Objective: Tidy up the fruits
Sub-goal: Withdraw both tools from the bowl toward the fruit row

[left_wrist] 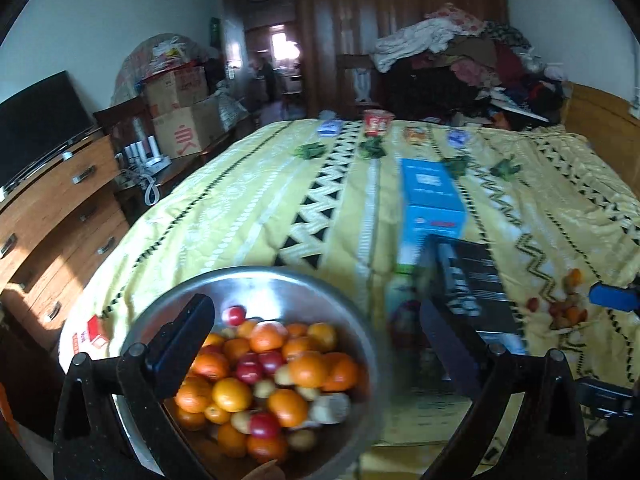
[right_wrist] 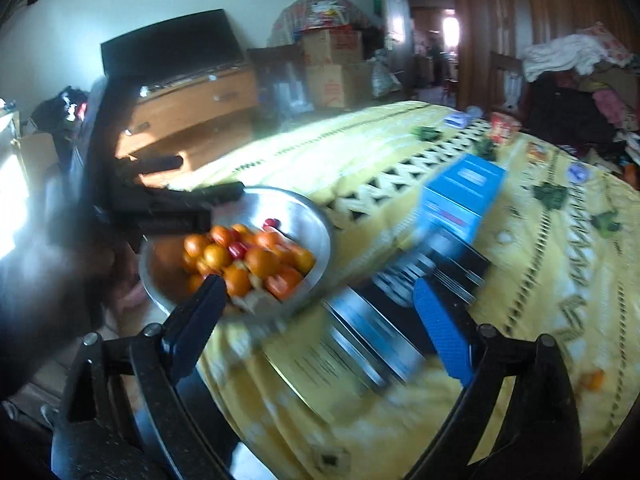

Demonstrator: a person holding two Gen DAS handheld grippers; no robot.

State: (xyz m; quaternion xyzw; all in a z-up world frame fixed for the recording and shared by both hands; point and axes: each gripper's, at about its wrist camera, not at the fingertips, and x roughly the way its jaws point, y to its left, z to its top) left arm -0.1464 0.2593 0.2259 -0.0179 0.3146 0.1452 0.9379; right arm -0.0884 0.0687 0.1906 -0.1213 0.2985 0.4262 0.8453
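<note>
both tools, left (left_wrist: 316, 344) and right (right_wrist: 320, 312), spread, seemingly empty; steel bowl (left_wrist: 304, 284) holds fruit (left_wrist: 264, 376).

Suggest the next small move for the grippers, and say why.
Probably bring the right gripper down toward the loose fruit lying on the yellow bedspread. Both grippers are open and empty, the metal bowl already holds most of the oranges and red fruits, and the left gripper hangs over the bowl, farther from the strays.
</note>
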